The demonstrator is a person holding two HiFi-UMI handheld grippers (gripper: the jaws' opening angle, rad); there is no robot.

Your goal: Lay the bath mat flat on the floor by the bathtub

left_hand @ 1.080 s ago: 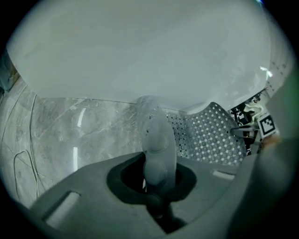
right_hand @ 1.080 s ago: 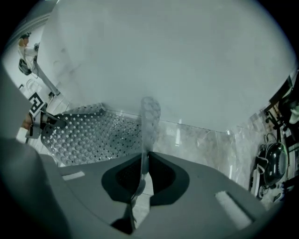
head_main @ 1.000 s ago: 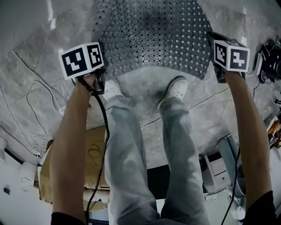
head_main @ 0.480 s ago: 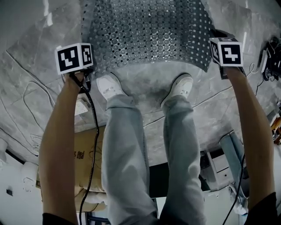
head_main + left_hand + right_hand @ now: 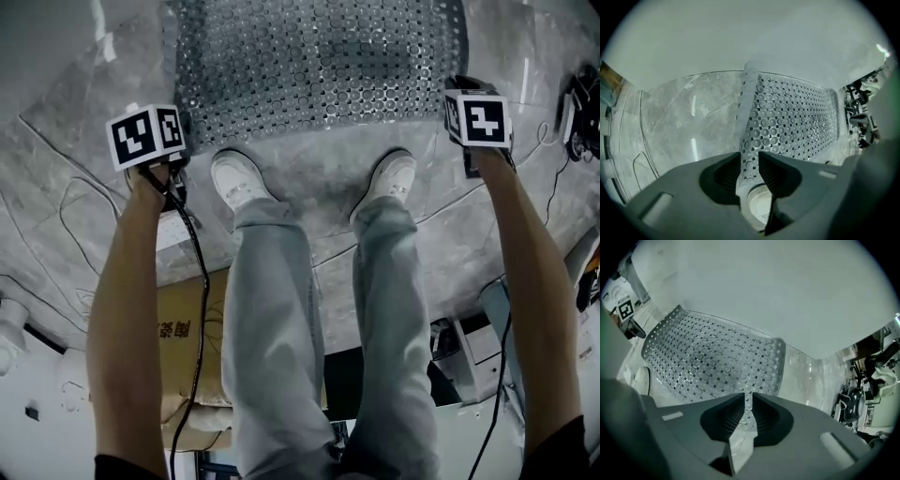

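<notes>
Head view: one mat (image 5: pixel 319 66) lies on the floor (image 5: pixel 84 197) just ahead of my two shoes (image 5: pixel 239 178). Its long axis runs side to side, from my left claw (image 5: pixel 178 141) to my right claw (image 5: pixel 457 103). Each of the two claws stands at one near corner, so neither is nearer.

Left gripper view: this claw's jaws have just been opening and stand apart, released. The mat's short edge rises off the floor and runs up between them, unsqueezed. The rest of the mat spreads away to the right, against a white wall that I take for the tub (image 5: pixel 754 37).

Right gripper view: these jaws are clenched on the mat's other near corner, which lifts slightly into them. The sheet stretches forward and left and lies flat.

As I judge it, the next move turns on this corner: let it go, then raise both claws straight up off the edge.
</notes>
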